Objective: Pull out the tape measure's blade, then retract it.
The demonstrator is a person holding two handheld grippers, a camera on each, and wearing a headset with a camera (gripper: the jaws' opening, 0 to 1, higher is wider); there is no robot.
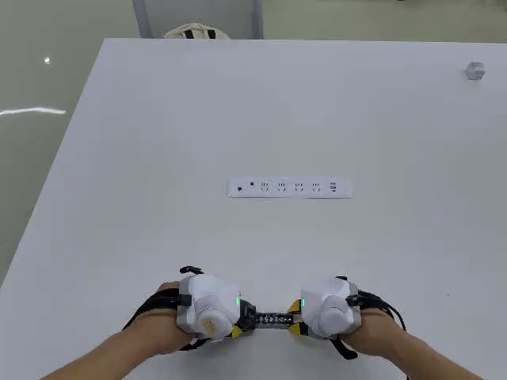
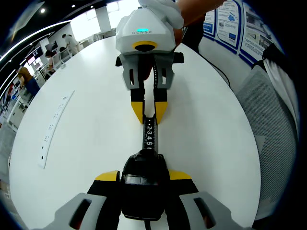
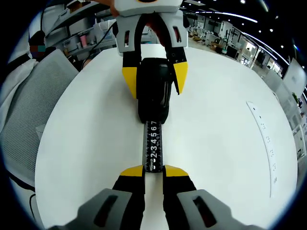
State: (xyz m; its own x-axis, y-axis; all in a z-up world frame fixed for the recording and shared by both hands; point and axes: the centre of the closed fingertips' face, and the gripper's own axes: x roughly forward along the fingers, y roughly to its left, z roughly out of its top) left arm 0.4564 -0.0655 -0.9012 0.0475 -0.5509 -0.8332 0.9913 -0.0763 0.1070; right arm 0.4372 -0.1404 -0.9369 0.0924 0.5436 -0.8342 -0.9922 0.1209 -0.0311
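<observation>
A black tape measure (image 2: 144, 189) sits between the yellow-tipped jaws of my left gripper (image 2: 144, 176), which is shut on its case. A short length of black blade (image 2: 149, 134) with white numbers runs from the case to my right gripper (image 2: 149, 114). In the right gripper view, the right gripper (image 3: 153, 170) is shut on the blade's (image 3: 153, 141) end, with the case (image 3: 153, 91) held by the left gripper (image 3: 154, 81) beyond. In the head view, the left gripper (image 1: 240, 319) and right gripper (image 1: 295, 318) face each other near the table's front edge, the blade (image 1: 275, 320) bridging them.
A white power strip (image 1: 289, 188) lies flat on the white table (image 1: 317, 111) ahead of the grippers. A small grey object (image 1: 474, 71) sits at the far right. A chair (image 1: 196, 32) stands past the far edge, and a mesh chair (image 2: 268, 124) stands beside the table.
</observation>
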